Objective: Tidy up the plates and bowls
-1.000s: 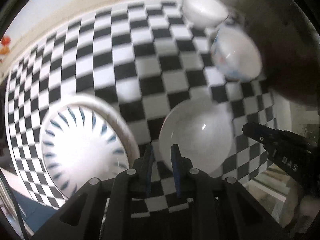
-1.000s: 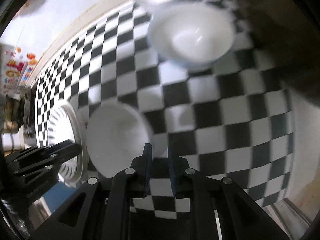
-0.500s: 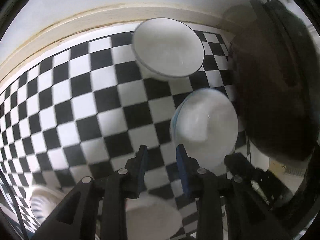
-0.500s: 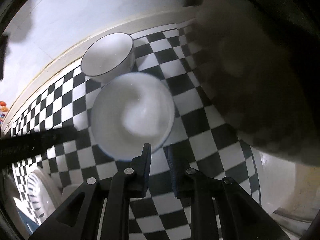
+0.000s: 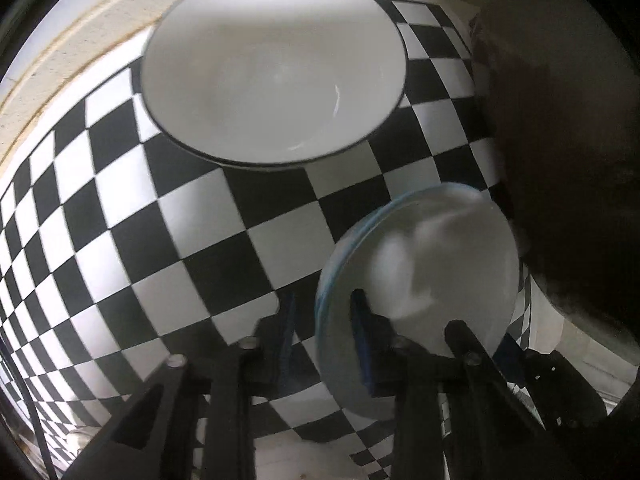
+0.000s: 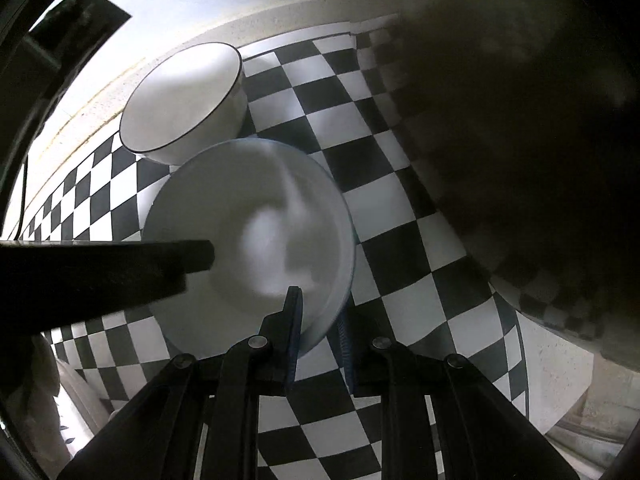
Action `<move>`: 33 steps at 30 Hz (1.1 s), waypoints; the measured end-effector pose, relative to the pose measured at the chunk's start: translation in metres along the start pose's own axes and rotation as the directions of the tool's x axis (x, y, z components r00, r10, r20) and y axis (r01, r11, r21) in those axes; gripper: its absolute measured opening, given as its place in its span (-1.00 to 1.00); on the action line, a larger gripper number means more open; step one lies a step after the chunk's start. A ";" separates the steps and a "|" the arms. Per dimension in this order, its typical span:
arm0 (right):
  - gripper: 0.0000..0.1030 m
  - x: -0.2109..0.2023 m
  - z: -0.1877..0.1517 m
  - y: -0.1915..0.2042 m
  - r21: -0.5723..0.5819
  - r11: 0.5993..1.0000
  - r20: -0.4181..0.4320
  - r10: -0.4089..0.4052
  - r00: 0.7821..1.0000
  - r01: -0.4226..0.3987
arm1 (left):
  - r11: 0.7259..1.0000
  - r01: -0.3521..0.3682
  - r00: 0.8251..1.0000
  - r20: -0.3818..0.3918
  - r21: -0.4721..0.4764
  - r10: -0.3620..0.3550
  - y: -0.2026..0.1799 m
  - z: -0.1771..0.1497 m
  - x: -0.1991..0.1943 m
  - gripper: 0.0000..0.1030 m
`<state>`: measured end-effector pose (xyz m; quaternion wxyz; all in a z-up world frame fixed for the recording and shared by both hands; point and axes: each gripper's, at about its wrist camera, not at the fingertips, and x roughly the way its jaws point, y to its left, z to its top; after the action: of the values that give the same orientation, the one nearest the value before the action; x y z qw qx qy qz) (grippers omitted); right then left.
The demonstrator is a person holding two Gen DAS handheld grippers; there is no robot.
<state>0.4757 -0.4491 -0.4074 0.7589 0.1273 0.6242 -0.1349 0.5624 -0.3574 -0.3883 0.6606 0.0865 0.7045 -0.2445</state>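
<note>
You have the blue-rimmed bowl caught from two sides, and here is the danger. The left gripper stands over the near rim with one finger inside the bowl and one outside; its jaws have just been closing and now seem closed on the thin wall, though the blur hides the contact. The right gripper pinches the opposite rim in the same way, with its jaws narrow on the wall. The bowl is above the checkered cloth, just beside the dark-rimmed bowl, and it looks tilted; whether its foot touches the cloth, I cannot tell. Glazed ceramic is slippery and each grip takes only a small part of the rim, so if your hands do not move together, one rim can slide out and the bowl can swing or drop. If you pull the hands apart or turn one wrist alone, you can twist the wall between the pads and chip it. Also watch the dark-rimmed bowl: it is very near, and a low or tilted carry can knock its edge.
</note>
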 end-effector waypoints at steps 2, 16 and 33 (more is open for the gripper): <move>-0.62 0.003 0.000 0.002 -0.004 1.000 0.000 -0.002 1.000 0.002 | 1.000 0.007 1.000 0.008 0.012 -0.008 -0.002 -0.002 0.002 -0.76; -0.75 -0.003 -0.002 0.040 -0.102 0.991 -0.012 0.085 0.996 -0.086 | 0.996 -0.016 0.998 0.067 -0.084 0.022 0.054 -0.046 -0.012 -0.77; -0.78 -0.072 -0.008 0.076 -0.184 0.966 0.063 0.199 0.978 -0.184 | 0.992 0.003 0.966 0.256 -0.129 0.030 0.070 -0.109 -0.093 -0.77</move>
<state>0.4830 -0.3727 -0.3362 0.8013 0.1135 0.5873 -0.0100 0.5066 -0.2283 -0.3134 0.7524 0.0161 0.6263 -0.2035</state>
